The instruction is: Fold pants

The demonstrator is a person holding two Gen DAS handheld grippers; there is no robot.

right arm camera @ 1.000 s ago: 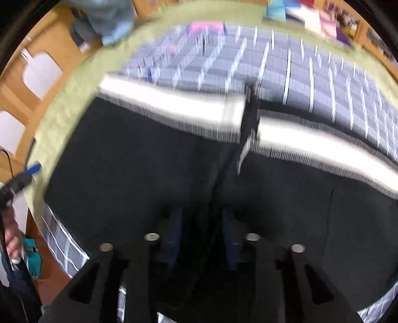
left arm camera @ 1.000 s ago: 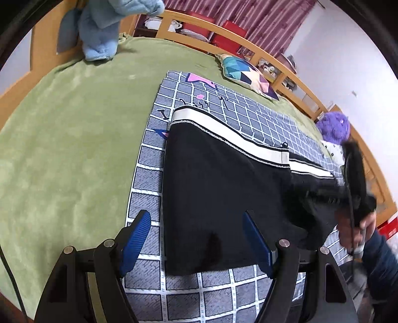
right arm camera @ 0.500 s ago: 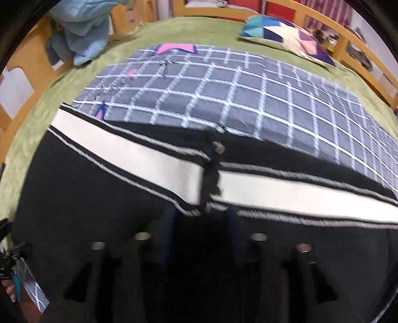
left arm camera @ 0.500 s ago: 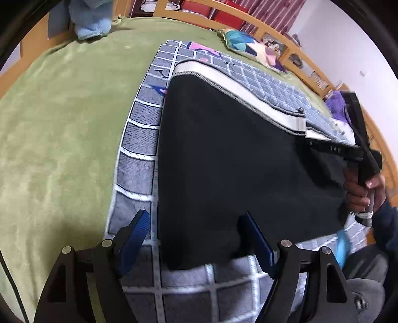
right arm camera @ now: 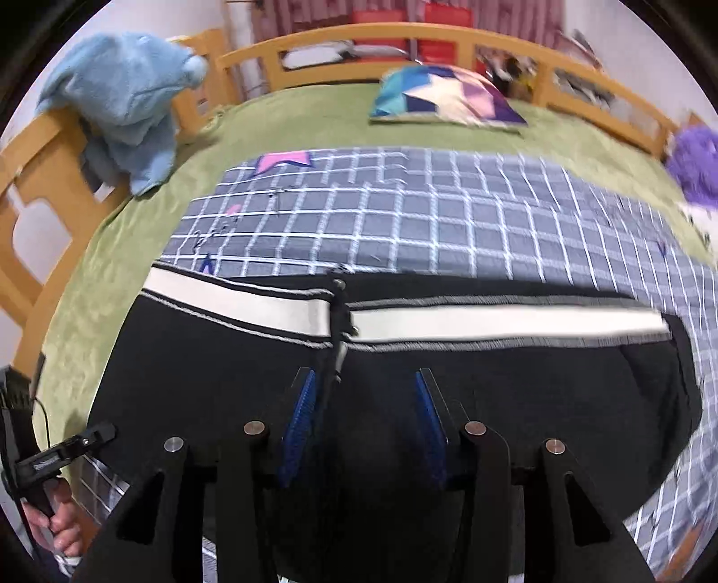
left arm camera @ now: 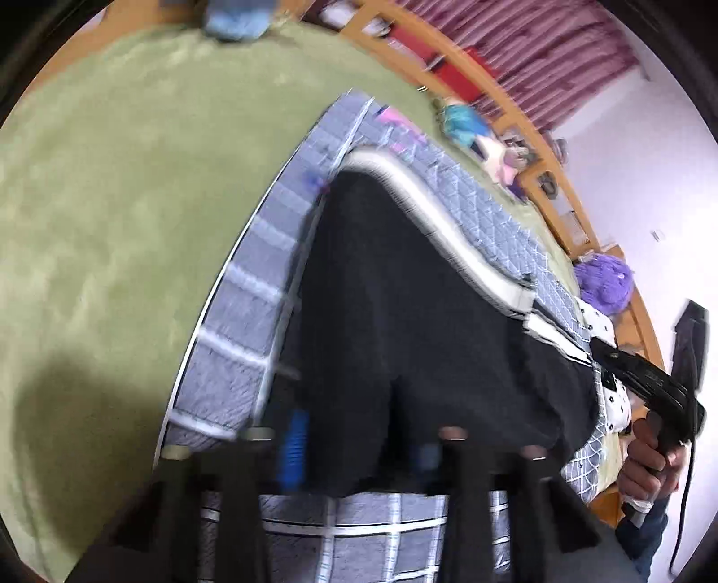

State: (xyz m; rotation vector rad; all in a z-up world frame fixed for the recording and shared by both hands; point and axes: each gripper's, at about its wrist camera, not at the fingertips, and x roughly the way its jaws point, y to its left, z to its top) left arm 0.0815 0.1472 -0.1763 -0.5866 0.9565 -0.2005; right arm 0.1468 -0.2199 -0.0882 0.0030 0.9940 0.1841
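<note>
Black pants (right arm camera: 516,394) with a white waistband (right arm camera: 493,325) lie spread on a grey checked quilt (right arm camera: 426,224) on the bed. In the right wrist view my right gripper (right arm camera: 364,399) is open, its blue pads just above the black cloth near the fly. In the left wrist view, which is blurred, the pants (left arm camera: 404,314) fill the middle and my left gripper (left arm camera: 359,448) sits at their near edge with black cloth between its blue pads; whether it grips is unclear. The right gripper's black body (left arm camera: 650,385) shows at the right.
The quilt lies on a green blanket (right arm camera: 134,251). A wooden bed rail (right arm camera: 404,33) runs round the far side. A blue plush toy (right arm camera: 130,98), a patterned pillow (right arm camera: 444,96) and a purple plush (right arm camera: 693,166) sit along the far edges.
My right gripper has opened and pulled back from the pants' middle. My left gripper has moved forward onto the near edge of the pants, and its jaws have narrowed.
</note>
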